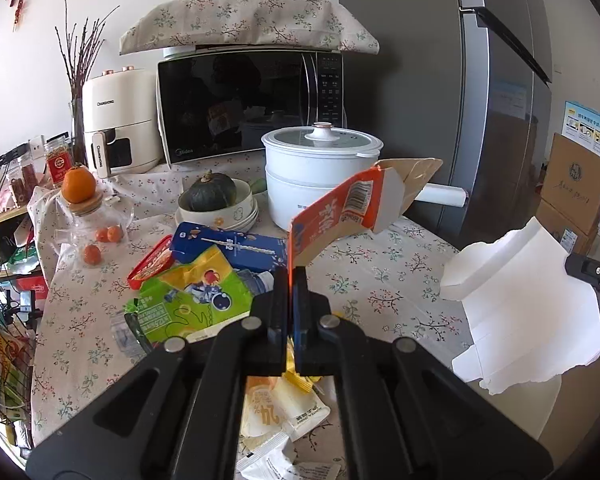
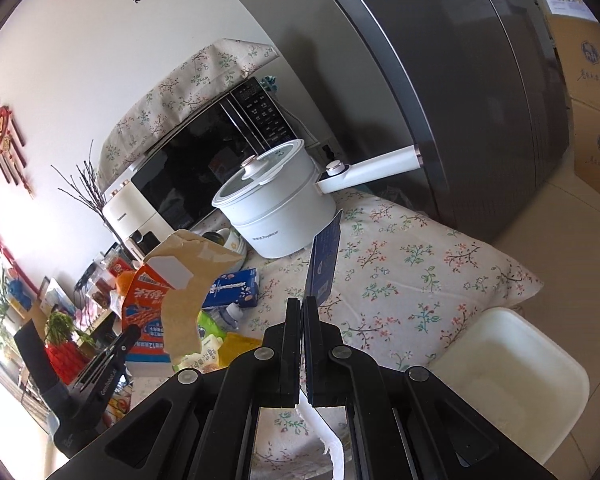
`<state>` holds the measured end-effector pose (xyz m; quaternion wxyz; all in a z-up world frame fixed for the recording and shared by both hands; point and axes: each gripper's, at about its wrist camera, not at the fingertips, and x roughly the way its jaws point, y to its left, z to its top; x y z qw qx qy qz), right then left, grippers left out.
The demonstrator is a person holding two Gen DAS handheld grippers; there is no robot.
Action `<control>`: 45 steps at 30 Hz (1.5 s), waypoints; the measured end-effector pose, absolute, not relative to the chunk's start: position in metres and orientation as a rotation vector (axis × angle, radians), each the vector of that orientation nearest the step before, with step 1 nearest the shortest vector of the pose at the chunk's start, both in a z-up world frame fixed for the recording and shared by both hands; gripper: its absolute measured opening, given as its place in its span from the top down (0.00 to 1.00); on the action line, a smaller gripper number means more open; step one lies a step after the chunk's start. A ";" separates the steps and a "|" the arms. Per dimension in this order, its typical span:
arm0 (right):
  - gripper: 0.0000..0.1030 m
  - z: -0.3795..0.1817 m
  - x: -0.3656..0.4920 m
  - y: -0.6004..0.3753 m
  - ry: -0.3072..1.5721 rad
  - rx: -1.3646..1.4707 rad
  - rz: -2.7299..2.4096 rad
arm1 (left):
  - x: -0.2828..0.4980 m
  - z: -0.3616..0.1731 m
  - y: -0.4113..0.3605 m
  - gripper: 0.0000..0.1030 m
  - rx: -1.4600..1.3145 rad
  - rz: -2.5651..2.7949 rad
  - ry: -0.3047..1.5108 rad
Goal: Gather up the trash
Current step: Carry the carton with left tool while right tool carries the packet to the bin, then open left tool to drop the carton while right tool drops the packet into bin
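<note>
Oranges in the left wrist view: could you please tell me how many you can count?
4: one large orange atop the glass jar's lid, three small ones beside the jar. More may be hidden.

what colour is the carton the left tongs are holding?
Orange with white lettering and a brown cardboard inside; the carton shows best in the left wrist view, in the left tongs.
</note>
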<state>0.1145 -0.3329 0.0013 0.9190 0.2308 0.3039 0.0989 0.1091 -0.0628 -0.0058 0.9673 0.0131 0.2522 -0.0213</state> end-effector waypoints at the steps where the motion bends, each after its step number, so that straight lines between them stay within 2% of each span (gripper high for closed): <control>1: 0.98 0.002 0.111 -0.338 0.626 0.475 0.193 | 0.108 -0.006 -0.068 0.98 0.034 -0.054 0.513; 17: 0.98 -0.001 0.060 -0.413 0.660 0.470 0.030 | 0.086 -0.027 -0.159 0.98 0.175 -0.236 0.589; 31: 0.98 -0.026 0.043 -0.451 0.805 0.482 -0.084 | 0.065 -0.057 -0.228 0.97 0.278 -0.387 0.744; 39: 0.98 -0.051 0.042 -0.464 0.930 0.519 -0.166 | 0.052 -0.060 -0.252 0.97 0.332 -0.456 0.784; 45: 0.98 -0.057 0.040 -0.470 0.958 0.542 -0.186 | 0.052 -0.073 -0.264 0.97 0.352 -0.465 0.814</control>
